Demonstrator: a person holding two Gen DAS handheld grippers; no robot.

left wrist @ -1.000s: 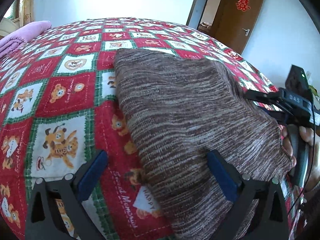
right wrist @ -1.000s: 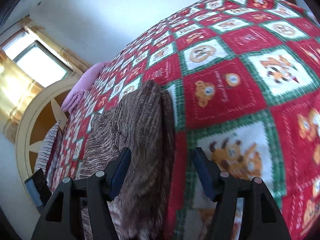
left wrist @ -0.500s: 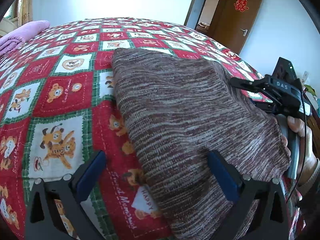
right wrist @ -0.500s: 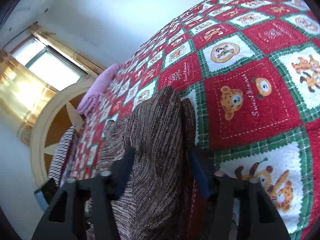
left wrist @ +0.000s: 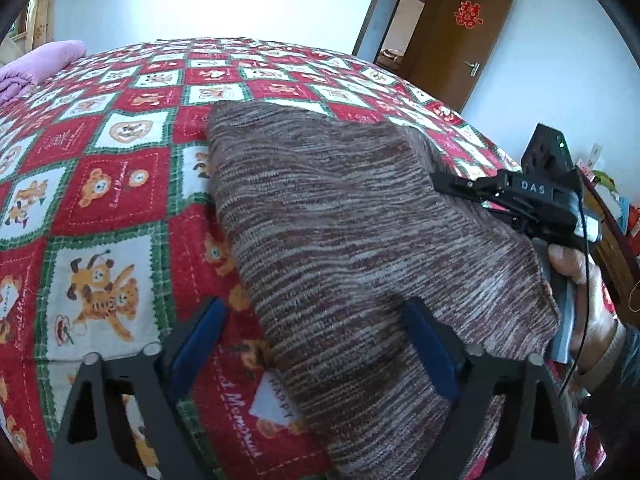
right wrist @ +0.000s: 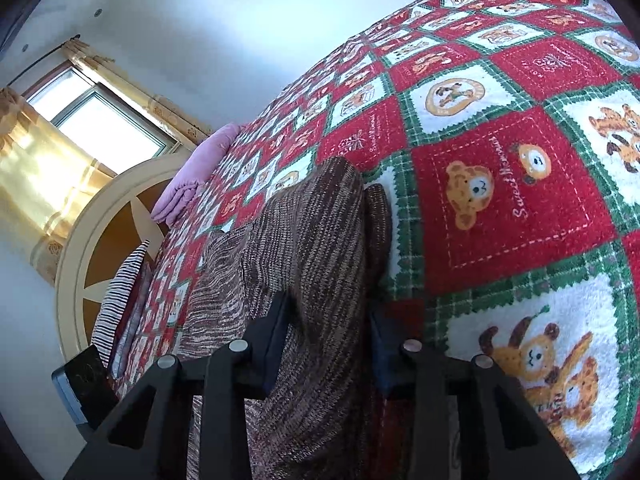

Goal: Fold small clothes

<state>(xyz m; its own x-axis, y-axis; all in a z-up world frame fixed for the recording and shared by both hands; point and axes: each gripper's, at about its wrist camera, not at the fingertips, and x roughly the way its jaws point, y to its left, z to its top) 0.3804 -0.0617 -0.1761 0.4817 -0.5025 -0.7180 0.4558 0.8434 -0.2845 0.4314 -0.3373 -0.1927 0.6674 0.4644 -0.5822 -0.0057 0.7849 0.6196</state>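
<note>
Left wrist view: brown knit garment [left wrist: 340,232] lay on quilted bed [left wrist: 100,184]. My left gripper [left wrist: 316,344] straddled near edge, jaws spread, closing, not yet pressing.

Right wrist view: my right gripper [right wrist: 328,340] had jaws closing onto bunched knit fold, pads touching cloth.

Judged soft, light, floppy, stretchy; best hold at edges or corners.

The sweater [left wrist: 340,240] lies on the bed [left wrist: 120,200] and serves as your landmark. Your left hand-held gripper [left wrist: 316,344] straddles its near left edge. Your right hand-held gripper [right wrist: 328,336] sits at its right edge, fabric between the jaws. The folded blanket [left wrist: 36,64] lies beyond it, far left; the door [left wrist: 460,40] stands beyond it, to the right.
</note>
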